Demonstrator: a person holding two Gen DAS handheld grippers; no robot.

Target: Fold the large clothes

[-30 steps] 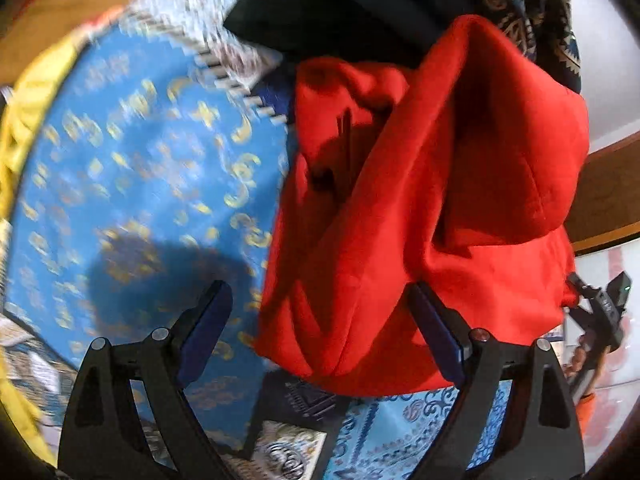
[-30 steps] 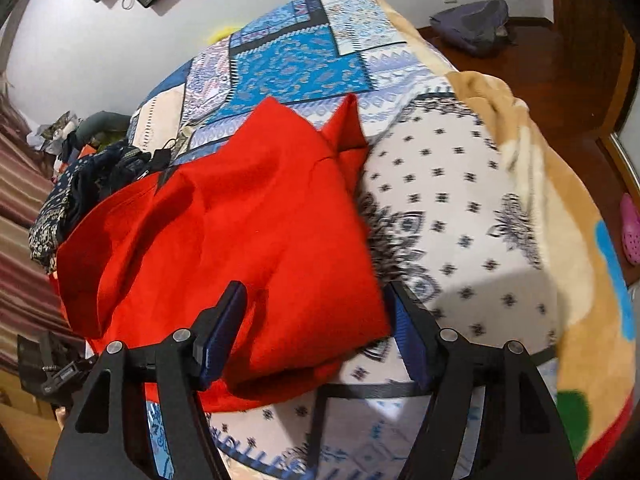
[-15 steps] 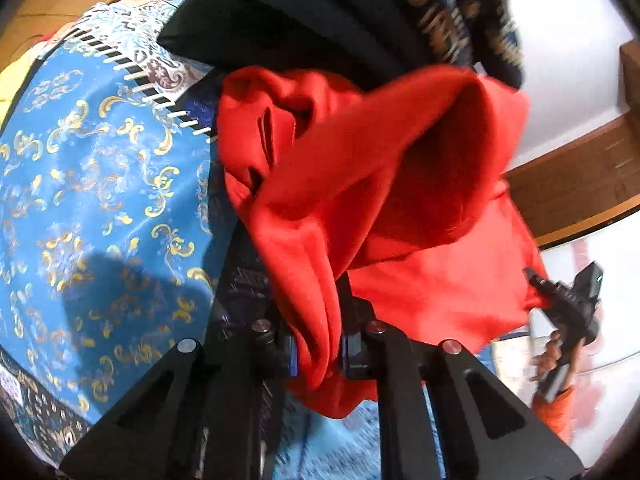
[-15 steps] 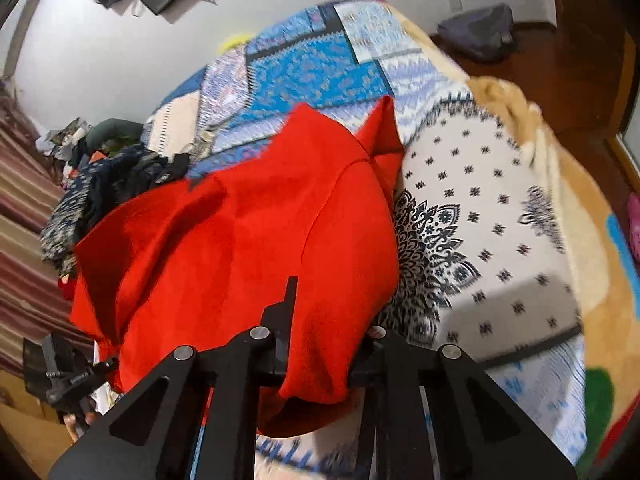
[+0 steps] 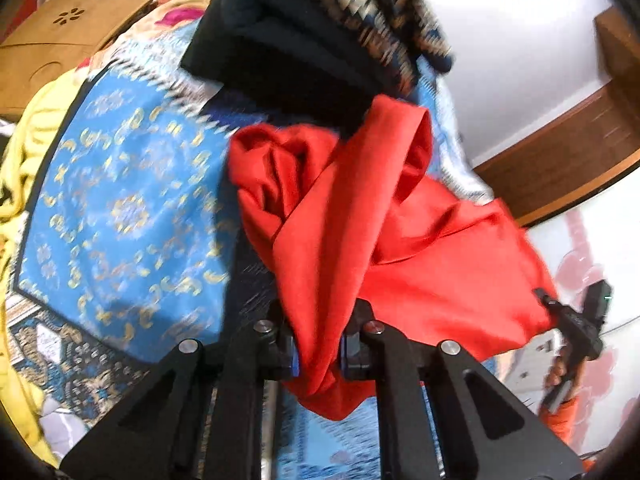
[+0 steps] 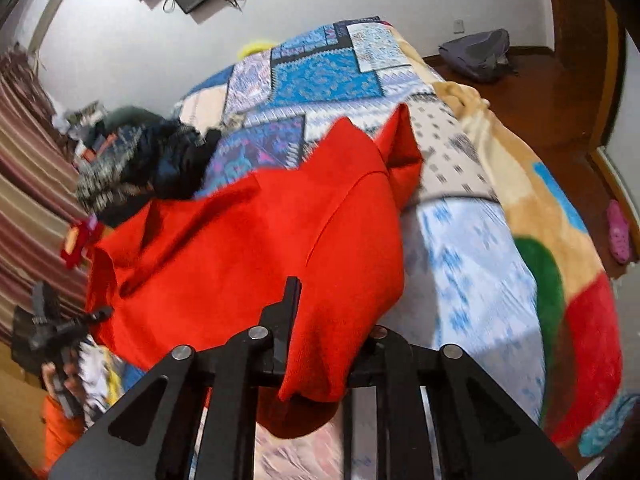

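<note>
A large red garment (image 5: 360, 220) lies bunched on a patterned bedspread (image 5: 120, 200). My left gripper (image 5: 318, 344) is shut on a gathered fold of it and lifts that edge. In the right wrist view the same red garment (image 6: 248, 248) stretches across the bed, and my right gripper (image 6: 320, 340) is shut on its near edge. The right gripper also shows at the far right of the left wrist view (image 5: 576, 324). The left gripper shows at the left of the right wrist view (image 6: 52, 332).
A pile of dark patterned clothes (image 5: 320, 40) sits on the bed beyond the red garment; it also shows in the right wrist view (image 6: 144, 164). A yellow cloth (image 5: 20, 160) lies at the left. A grey bag (image 6: 476, 54) and pink slipper (image 6: 618, 232) lie on the wooden floor.
Both grippers went from open around the red garment's edges to shut on them. The garment is now lifted and stretched between them, pulled away from the dark clothes pile.
</note>
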